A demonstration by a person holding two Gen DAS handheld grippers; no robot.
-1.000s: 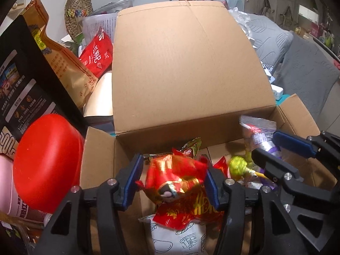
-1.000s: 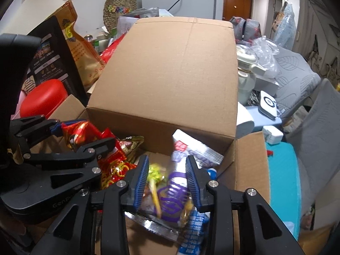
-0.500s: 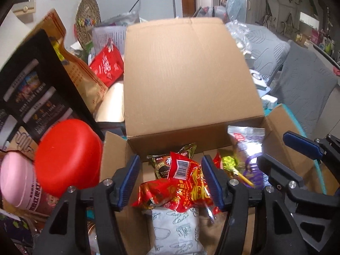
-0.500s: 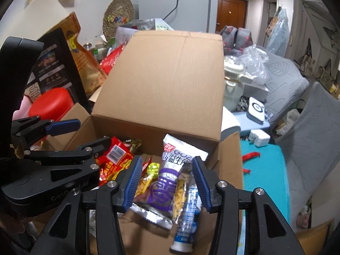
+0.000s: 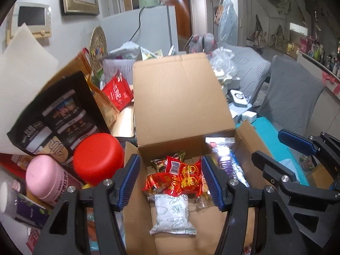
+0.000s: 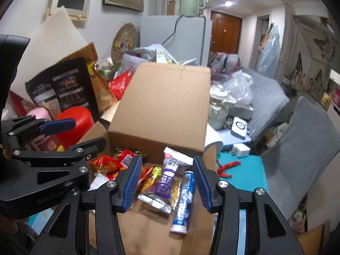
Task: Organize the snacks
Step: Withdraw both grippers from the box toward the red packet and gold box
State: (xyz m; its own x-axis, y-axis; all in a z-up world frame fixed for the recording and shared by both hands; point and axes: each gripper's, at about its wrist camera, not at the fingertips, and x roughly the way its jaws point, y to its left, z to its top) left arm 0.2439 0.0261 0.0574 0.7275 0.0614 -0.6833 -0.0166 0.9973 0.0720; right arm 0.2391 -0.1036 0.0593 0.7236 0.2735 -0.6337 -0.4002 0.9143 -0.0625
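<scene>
An open cardboard box (image 5: 182,106) of plain brown corrugated board is seen from above, its tall rear flap standing upright. Inside, a crinkled red foil snack packet (image 5: 180,176) printed in gold lies toward the left, with a white pillow-shaped pouch (image 5: 172,214) just in front of it and partly under its edge. Toward the right of the box a silvery packet with purple lettering (image 6: 167,182) is laid flat, a small yellow-green wrapped sweet (image 6: 156,171) touching its left side, and a slim blue-and-white tube (image 6: 183,201) lies alongside on its right.

The left gripper (image 5: 171,182) is held above the red packet with its ribbed blue jaws spread wide — nothing is gripped. The right gripper (image 6: 166,186) is likewise held wide open over the silvery packet and tube, with nothing between its jaws.

Beside the box on the left, a glossy red round lid (image 5: 98,156), a pink cylindrical tub (image 5: 45,180) and a matte black printed bag (image 5: 57,114) are crowded together.
</scene>
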